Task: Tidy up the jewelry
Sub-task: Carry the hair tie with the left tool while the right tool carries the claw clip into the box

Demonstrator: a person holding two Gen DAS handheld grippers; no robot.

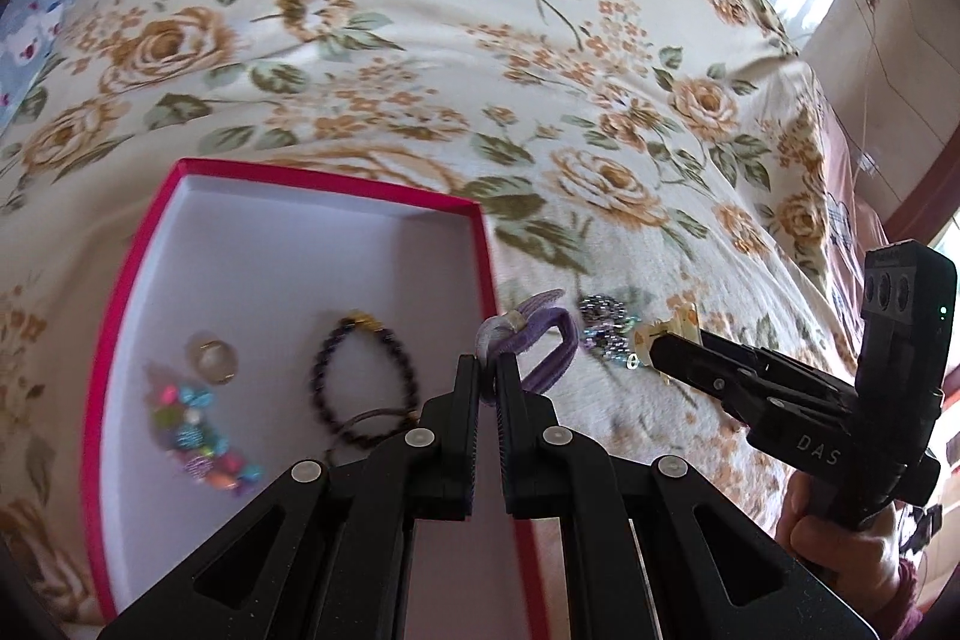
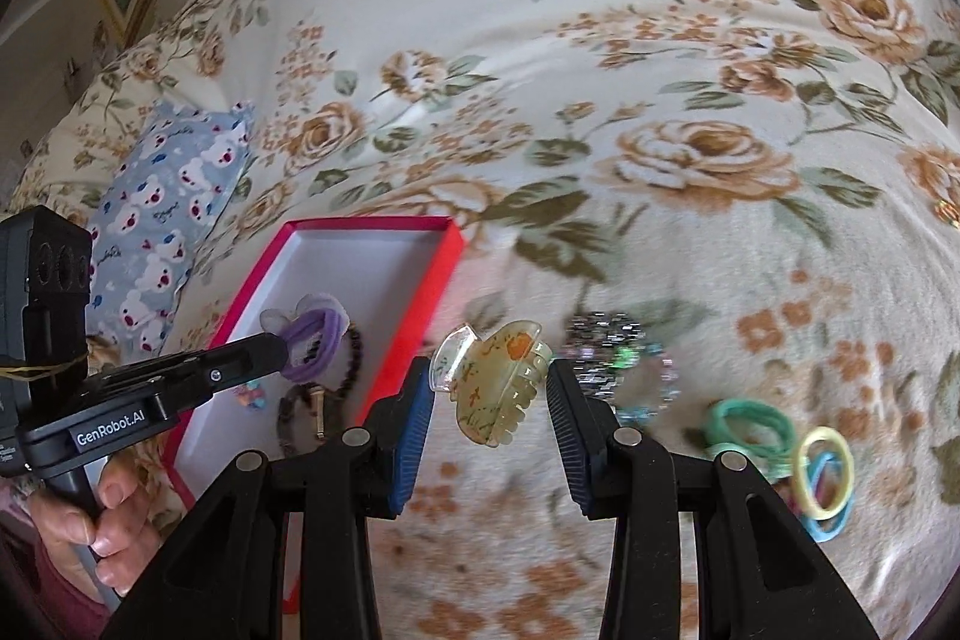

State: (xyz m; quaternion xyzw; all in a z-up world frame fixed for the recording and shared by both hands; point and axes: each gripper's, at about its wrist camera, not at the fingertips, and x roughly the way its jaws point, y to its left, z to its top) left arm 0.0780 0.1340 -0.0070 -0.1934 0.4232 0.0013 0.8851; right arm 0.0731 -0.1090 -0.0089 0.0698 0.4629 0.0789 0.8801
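A red box (image 1: 135, 244) with a white inside lies on the floral bedspread. It holds a dark bead bracelet (image 1: 360, 370), a ring (image 1: 211, 357), colourful beads (image 1: 201, 442) and a brown hair tie. My left gripper (image 1: 487, 370) is shut on a purple hair tie (image 1: 543, 340) and holds it over the box's right wall; it also shows in the right wrist view (image 2: 312, 337). My right gripper (image 2: 489, 388) holds a translucent yellow claw clip (image 2: 498, 382) between its jaws above the bedspread, right of the box (image 2: 372, 223).
A sparkly bead bracelet (image 2: 618, 364) lies on the bedspread just beyond the clip. Green, yellow and blue hair ties (image 2: 780, 442) lie to the right. A blue bear-print pillow (image 2: 162, 232) sits behind the box on the left.
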